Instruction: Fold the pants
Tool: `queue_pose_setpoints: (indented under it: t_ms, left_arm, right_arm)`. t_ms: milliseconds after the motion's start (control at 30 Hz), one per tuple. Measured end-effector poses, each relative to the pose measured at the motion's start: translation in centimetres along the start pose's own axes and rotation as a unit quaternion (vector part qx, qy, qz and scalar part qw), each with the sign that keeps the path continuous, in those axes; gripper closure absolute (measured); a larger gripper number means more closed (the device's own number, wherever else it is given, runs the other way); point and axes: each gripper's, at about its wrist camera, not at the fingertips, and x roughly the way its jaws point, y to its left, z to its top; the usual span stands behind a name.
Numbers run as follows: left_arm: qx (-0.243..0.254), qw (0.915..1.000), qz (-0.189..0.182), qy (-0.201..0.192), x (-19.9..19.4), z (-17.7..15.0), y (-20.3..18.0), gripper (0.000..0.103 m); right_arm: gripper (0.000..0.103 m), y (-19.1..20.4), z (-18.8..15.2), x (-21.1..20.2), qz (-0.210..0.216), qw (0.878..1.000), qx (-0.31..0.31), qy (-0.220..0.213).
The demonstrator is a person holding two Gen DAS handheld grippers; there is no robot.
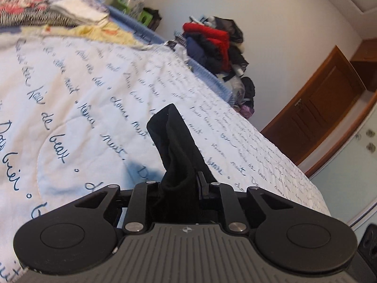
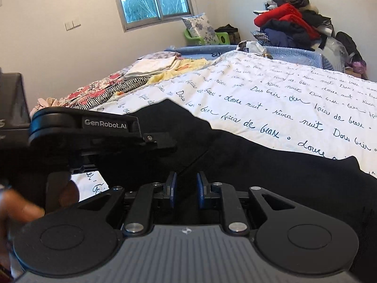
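Pants [image 1: 175,146] bunched in clenched left gripper [image 1: 179,184], right gripper [image 2: 186,189] slack-jawed over them, quilt [image 2: 271,99] at 12 o'clock.

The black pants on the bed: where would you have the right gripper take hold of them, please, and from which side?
Probably the free far edge of the black pants, where it lies flat against the white quilt. The right gripper, open above the cloth, could come down over that edge. The left gripper already pinches a bunched corner.

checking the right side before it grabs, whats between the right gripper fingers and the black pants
Nothing: in the right wrist view the right gripper is open, its blue fingers just above the black pants, with no other object between.
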Motion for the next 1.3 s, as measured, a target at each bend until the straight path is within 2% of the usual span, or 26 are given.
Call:
queue_pose_setpoints:
  t_ms: [200, 333, 533, 933, 1300]
  left_arm:
    - [0.076, 0.9963, -0.002, -0.041, -1.9, -2.5, -4.8, 0.081]
    - [0.091, 0.9942, -0.022, -0.053, -2.9, -3.0, -6.7, 0.081]
    - [0.119, 0.9891, -0.058, -0.063, -3.8, -4.1, -10.2, 0.081]
    - [0.183, 0.9742, -0.123, -0.048, -2.7, -6.9, -16.7, 0.079]
    - [0.245, 0.9563, -0.158, -0.017, -0.1, -11.1, -21.6, 0.078]
  right_arm:
    - [0.085, -0.4, -0.2, -1.1, 0.010, 0.999, 0.014, -0.029]
    - [0.085, -0.6, -0.5, -3.4, 0.003, 0.998, 0.010, -0.058]
    - [0.085, -2.1, -1.0, -7.3, -0.007, 0.994, 0.045, -0.097]
    - [0.085, -6.8, -2.8, -13.6, -0.039, 0.979, 0.130, -0.153]
    - [0.085, -11.4, -5.8, -17.2, -0.073, 0.963, 0.188, -0.179]
